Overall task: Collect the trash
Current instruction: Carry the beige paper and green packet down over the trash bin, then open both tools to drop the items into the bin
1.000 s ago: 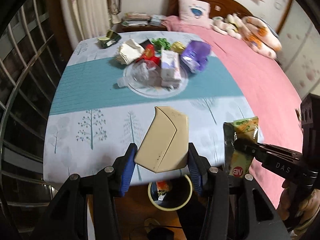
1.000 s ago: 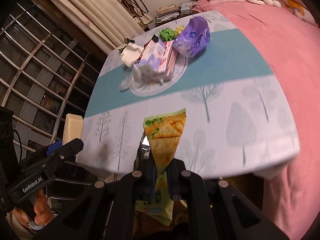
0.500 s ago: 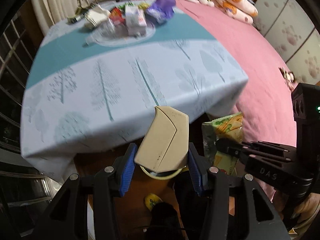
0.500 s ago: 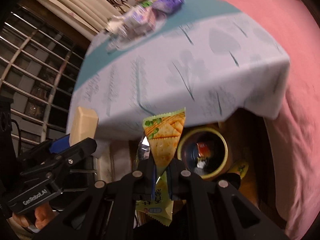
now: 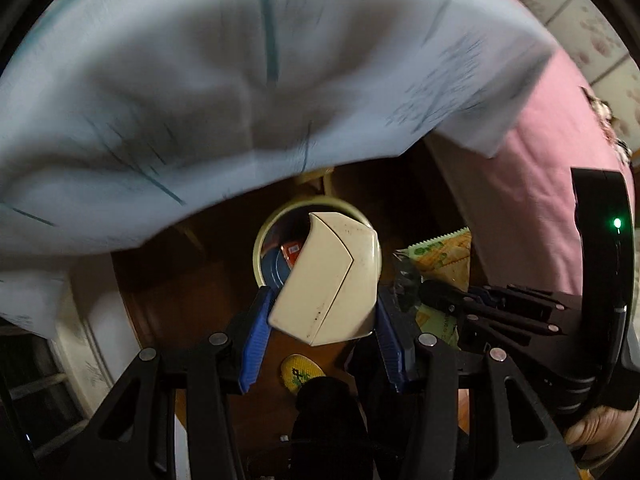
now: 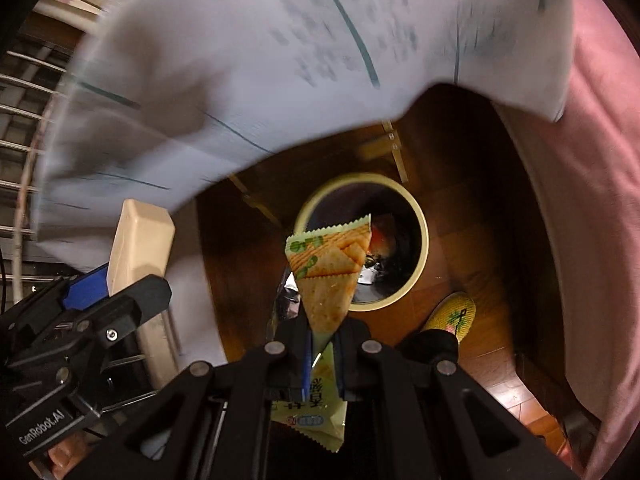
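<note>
A dark wooden floor (image 6: 472, 248) is showing beneath the hanging edge of a pale blue tablecloth (image 5: 200, 80) that is draping off the bench, with a pink bedspread (image 6: 592, 200) running down the right side. On the floor, just past the cloth's hem and between bench and bed, a round cream-rimmed trash bin (image 6: 420, 220) is standing open, some scraps already lying inside it. A yellow slipper (image 6: 456, 314) is lying just beside its near rim.

The left claw (image 5: 324, 312) is pinching a cream box (image 5: 332, 276) between its blue pads, and from its own camera the box is covering the right part of the bin's mouth, so the bin is lying almost straight ahead along the fingers. The right claw (image 6: 322, 344) is pressed nearly together on a cracker wrapper (image 6: 328, 268), whose long axis is running along the fingers, its printed end pointing at the bin's near left rim.

Both claws are pointing steeply down at the bin. Judging from the two views, the left load looks the better centred; the wrapper seems to be hanging nearer the rim and may need carrying a little further over the opening before release.
</note>
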Demonstrator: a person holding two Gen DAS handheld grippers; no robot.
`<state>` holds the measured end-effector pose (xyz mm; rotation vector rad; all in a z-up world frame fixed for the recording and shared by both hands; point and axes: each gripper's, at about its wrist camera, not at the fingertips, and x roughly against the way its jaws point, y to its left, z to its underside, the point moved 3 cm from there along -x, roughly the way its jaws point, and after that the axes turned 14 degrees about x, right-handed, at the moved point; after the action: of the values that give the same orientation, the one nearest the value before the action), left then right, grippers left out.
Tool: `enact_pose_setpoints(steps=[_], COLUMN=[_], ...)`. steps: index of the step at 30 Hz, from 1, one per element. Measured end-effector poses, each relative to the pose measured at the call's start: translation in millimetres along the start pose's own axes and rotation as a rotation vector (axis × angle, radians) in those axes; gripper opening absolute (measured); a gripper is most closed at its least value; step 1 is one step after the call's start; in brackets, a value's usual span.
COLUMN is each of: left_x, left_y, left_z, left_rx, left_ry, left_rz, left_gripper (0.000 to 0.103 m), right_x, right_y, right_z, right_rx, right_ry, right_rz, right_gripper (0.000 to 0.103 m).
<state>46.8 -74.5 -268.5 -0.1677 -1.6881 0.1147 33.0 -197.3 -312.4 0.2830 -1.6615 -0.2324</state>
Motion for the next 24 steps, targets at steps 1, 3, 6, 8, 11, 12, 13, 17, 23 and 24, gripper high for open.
enact_pose_setpoints(steps=[1,3,6,8,11,12,13,17,23,24], left_x=[-13.8,-45.0,-83.9,-106.3,-135.6,-142.4,-147.9,-161.7,-156.7,-153.7], left_y=[2.6,8.2,13.6,14.0,17.3,18.6,19.7,20.3,26.1,26.2], left_z=[-0.2,-0.4,-1.6,-1.2,0.7,-0.3,-0.6,-2.1,-7.8,-8.5], left_rx=[0.014,0.040,0.061,0.065,0.070,0.077,0.081,0.083,0.102,0.102], left_ry=[0.008,0.021,0.038,0.044,0.055,0.056,0.054,0.029,0.018,0.013], left_rz=[-0.006,-0.019,-0.029,-0.032,-0.039,-0.038,-0.037,-0.057,-0.083,-0.088], left_gripper=[0.048,0.048,0.048,0.048,0.048,0.048,0.048,0.063,0.078,0.079], right_x=[-16.9,-46.4,-85.1,-105.2,-131.7,-138.3,-145.2,-165.0,-161.7,-158.9], right_y=[-6.1,-16.1,-29.7,-37.4,-48.4,-50.6,-54.8,-62.1,-63.6,-62.5], right_z=[-0.8,-3.0,-6.9,-6.9,-7.6,-8.8,-9.6,-15.0,-21.9,-23.0], right_rx=[-0.002,-0.004,-0.009,-0.019,-0.041,-0.045,-0.048,-0.069,-0.083,-0.080], right_ry=[0.009,0.020,0.027,0.035,0.048,0.048,0.046,0.065,0.036,0.032], right_rz=[-0.001,0.002,0.006,0.004,-0.012,-0.018,-0.025,-0.055,-0.083,-0.085], right_gripper=[0.008,0.008,0.008,0.009,0.010,0.010,0.010,0.025,0.055,0.055])
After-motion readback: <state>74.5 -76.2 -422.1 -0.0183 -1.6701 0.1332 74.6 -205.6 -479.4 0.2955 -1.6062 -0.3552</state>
